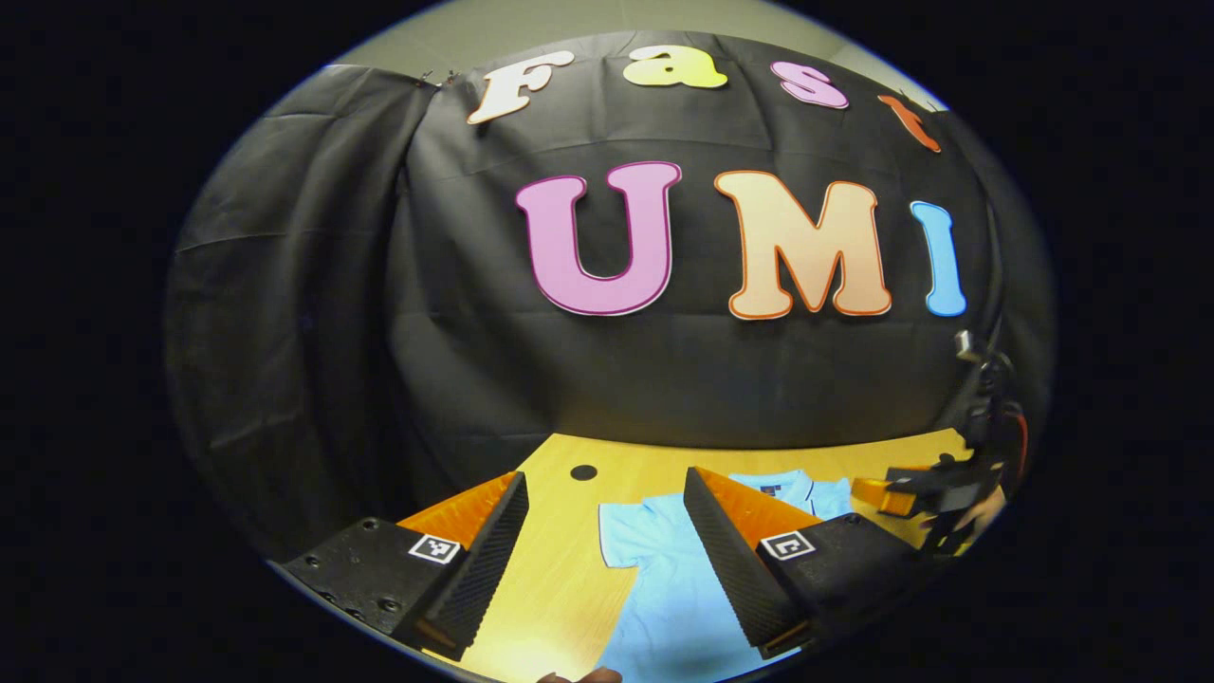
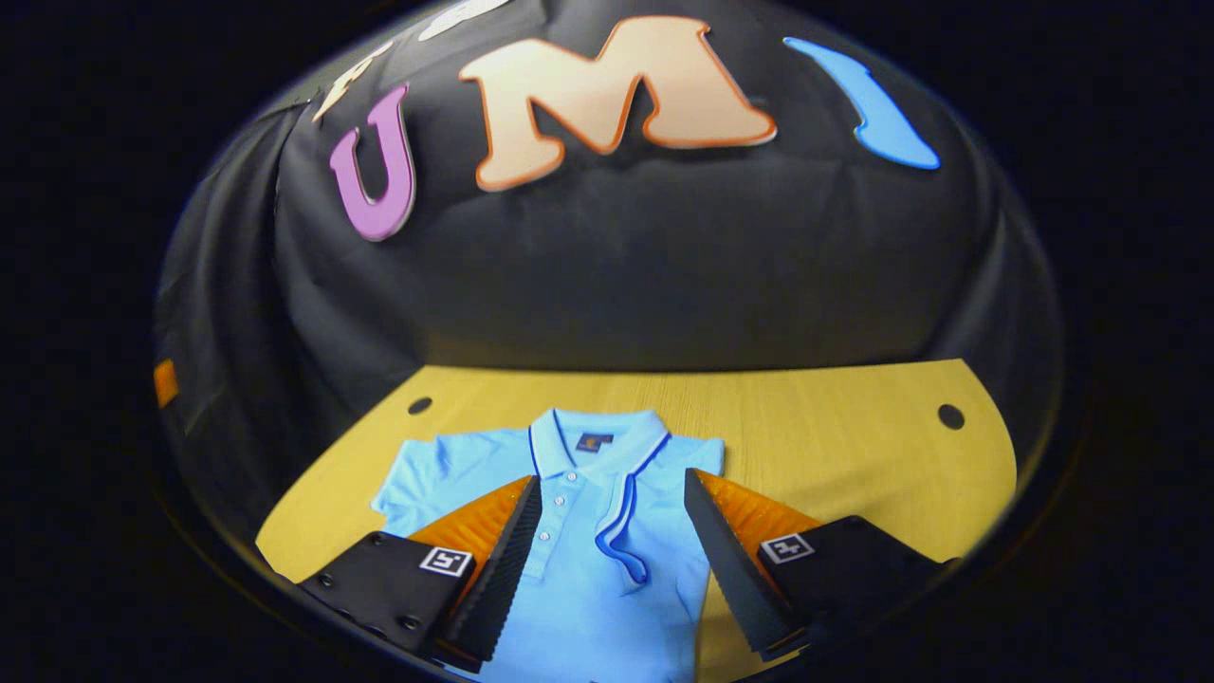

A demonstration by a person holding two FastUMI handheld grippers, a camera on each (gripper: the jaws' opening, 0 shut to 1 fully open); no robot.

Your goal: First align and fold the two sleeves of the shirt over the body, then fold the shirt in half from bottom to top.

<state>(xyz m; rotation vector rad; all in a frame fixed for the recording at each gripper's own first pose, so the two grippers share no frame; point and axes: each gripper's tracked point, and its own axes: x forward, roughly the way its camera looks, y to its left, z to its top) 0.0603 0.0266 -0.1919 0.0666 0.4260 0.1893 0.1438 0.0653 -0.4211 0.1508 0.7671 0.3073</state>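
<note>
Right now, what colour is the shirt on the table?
Light blue shirt, with darker blue collar trim; clearest in the right gripper view.

Shirt (image 1: 664, 588) flat on table (image 1: 560, 569) (jaws apart).

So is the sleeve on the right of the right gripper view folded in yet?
Folded: that side of the shirt ends in a straight edge, its trimmed sleeve lying over the front.

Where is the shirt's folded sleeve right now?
In the right gripper view, the light blue polo shirt lies on the wooden table; its blue-trimmed sleeve is folded over the body, right of the button placket, between the open right claw's fingers.
</note>
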